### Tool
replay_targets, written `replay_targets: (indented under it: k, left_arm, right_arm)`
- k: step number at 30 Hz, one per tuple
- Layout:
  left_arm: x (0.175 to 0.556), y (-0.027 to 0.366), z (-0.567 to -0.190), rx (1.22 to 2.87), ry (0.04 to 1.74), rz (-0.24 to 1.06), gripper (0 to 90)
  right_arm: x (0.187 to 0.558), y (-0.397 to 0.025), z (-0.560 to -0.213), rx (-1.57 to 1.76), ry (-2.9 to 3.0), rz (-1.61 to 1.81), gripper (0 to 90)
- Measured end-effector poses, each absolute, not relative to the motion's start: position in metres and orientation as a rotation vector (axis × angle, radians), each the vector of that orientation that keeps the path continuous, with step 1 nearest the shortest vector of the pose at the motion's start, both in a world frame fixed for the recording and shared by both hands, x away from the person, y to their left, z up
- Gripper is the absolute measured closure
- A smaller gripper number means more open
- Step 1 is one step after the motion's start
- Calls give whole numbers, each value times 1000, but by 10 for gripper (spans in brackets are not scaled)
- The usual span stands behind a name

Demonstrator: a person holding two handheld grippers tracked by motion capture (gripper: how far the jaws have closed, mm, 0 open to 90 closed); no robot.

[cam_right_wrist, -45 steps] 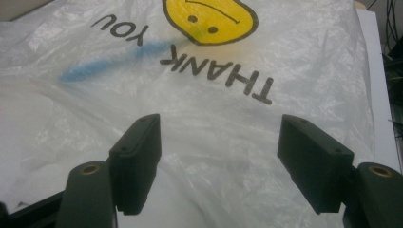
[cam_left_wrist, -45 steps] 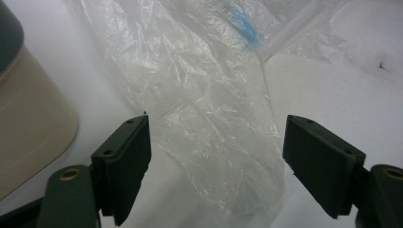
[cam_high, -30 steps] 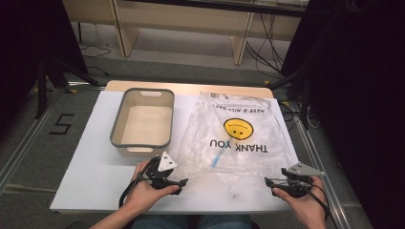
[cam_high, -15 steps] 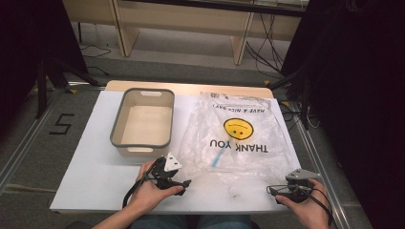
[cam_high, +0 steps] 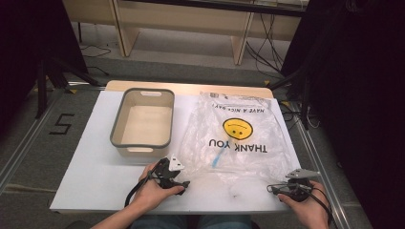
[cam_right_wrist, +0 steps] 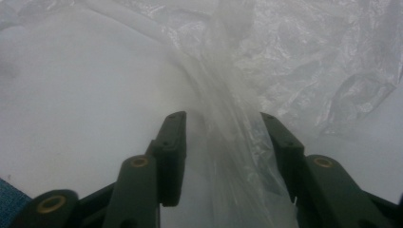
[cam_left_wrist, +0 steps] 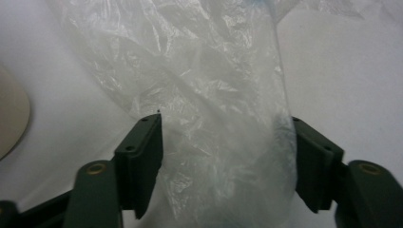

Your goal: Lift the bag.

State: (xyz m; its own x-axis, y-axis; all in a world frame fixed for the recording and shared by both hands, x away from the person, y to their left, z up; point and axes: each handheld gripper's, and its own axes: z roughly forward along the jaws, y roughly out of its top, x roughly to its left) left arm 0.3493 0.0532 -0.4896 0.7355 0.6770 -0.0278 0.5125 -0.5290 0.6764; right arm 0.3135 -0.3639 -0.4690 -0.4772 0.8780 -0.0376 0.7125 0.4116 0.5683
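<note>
A clear plastic bag [cam_high: 236,138] printed with a yellow smiley and "THANK YOU" lies flat on the white table [cam_high: 95,176]. Something thin and blue lies inside it. My left gripper [cam_high: 181,179] is at the bag's near left corner. In the left gripper view it [cam_left_wrist: 224,121] stands open, with a crumpled strip of the bag [cam_left_wrist: 223,156] between the wide-apart jaws. My right gripper [cam_high: 274,187] is at the bag's near right corner. It [cam_right_wrist: 222,116] is open too, with a bunched band of bag film [cam_right_wrist: 237,156] running between its jaws.
A grey-rimmed, cream-coloured bin [cam_high: 142,122] stands at the table's left, just beyond my left hand, and looks to hold nothing. Bare white table lies in front of the bin and between the two hands. Wooden furniture and cables stand on the floor behind the table.
My right gripper has drawn back toward the table's front edge at the bag's right corner. The left gripper has edged slightly right, toward the bag. The bag and the bin have stayed put.
</note>
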Motion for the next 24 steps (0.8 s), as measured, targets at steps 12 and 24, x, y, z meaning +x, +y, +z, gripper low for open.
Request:
replay_targets:
  k: [12,24]
  left_arm:
    - [353,52,-486,2267,868,279,779]
    - [352,61,-469,2212,859,369,890]
  right_arm:
    - [315,-366,-469,1404,2343,721,763]
    - [314,-368,-466,1427,2337,708,898]
